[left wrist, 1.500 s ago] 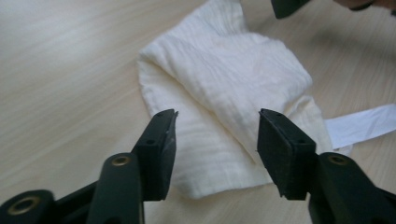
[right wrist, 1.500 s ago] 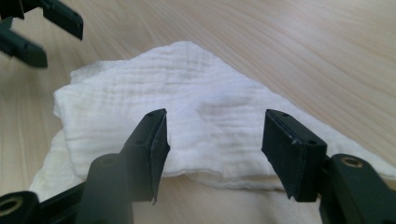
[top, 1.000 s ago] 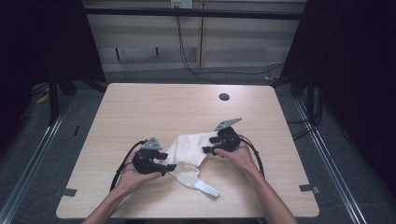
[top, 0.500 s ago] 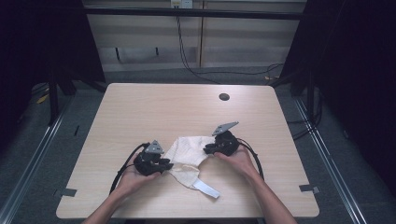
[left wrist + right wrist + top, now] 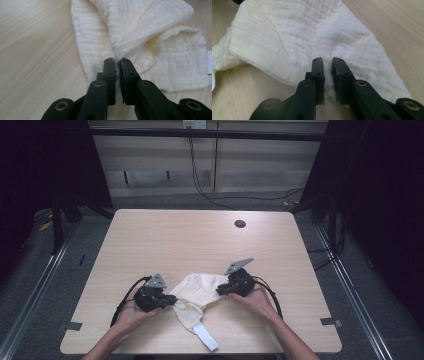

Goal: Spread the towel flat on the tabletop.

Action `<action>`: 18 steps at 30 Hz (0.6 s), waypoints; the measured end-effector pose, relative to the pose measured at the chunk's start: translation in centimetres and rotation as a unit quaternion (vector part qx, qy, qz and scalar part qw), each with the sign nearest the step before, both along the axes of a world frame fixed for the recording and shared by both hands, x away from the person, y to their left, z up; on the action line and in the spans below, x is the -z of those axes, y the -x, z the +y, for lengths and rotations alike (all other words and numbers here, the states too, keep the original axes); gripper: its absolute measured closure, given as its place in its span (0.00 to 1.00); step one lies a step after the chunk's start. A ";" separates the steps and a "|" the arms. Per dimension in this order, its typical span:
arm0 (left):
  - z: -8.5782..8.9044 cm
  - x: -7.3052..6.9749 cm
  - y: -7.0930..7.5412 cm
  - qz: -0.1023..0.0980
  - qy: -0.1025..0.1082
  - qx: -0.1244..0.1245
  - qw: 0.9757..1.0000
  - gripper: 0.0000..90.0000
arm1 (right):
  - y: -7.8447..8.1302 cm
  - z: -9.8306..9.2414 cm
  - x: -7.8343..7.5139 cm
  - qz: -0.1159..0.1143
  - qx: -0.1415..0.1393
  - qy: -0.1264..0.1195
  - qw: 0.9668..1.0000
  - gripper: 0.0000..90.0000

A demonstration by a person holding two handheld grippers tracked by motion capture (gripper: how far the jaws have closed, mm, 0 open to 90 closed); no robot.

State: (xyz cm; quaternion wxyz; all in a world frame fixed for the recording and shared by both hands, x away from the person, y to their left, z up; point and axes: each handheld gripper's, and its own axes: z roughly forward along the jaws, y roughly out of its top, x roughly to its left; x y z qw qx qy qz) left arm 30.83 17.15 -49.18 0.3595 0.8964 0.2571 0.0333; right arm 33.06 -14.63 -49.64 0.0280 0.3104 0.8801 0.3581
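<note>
Both grippers just closed: left [image 5: 117, 65] and right [image 5: 327, 64] fingers now pinching cloth [image 5: 197, 292] edges on tabletop [image 5: 190, 240]. Likely ready for lifting or spreading.

I see a light wooden table [image 5: 150, 240] with rounded corners and a dark round grommet hole [image 5: 240, 224] near its far edge; a crumpled cream muslin cloth [image 5: 195, 295] lies on its near half
</note>
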 end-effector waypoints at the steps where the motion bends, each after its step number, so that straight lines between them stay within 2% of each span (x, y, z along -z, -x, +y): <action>1: 0.0 0.0 0.3 0.002 -0.002 0.005 1.000 0.93 | 0.3 0.0 0.0 -0.005 0.000 0.001 1.000 0.89; 5: -0.3 -0.2 1.6 -0.003 -0.011 0.024 1.000 0.93 | 1.8 0.3 -0.1 0.001 -0.004 0.004 1.000 0.88; 7: -0.3 -0.2 1.8 -0.005 -0.010 0.025 1.000 0.93 | 2.1 0.4 -0.1 0.000 -0.008 0.005 1.000 0.88; 9: -0.1 -0.2 2.1 -0.007 -0.012 0.029 0.999 0.93 | 3.1 0.6 -0.2 0.001 -0.013 0.008 1.000 0.88; 12: 0.4 -0.4 2.5 0.003 -0.012 0.039 0.999 0.94 | 4.2 0.8 -0.4 0.005 -0.019 0.012 1.000 0.87; 14: 0.3 -0.6 2.9 -0.002 -0.014 0.040 0.999 0.94 | 5.0 1.0 -0.4 -0.004 -0.021 0.014 1.000 0.85; 15: 0.3 -0.6 2.9 -0.007 -0.015 0.042 0.999 0.94 | 5.3 1.0 -0.4 0.002 -0.018 0.011 1.000 0.84; 18: 0.3 -0.5 2.3 -0.006 -0.019 0.042 0.999 0.94 | 5.7 0.8 -0.7 -0.008 -0.017 -0.002 1.000 0.75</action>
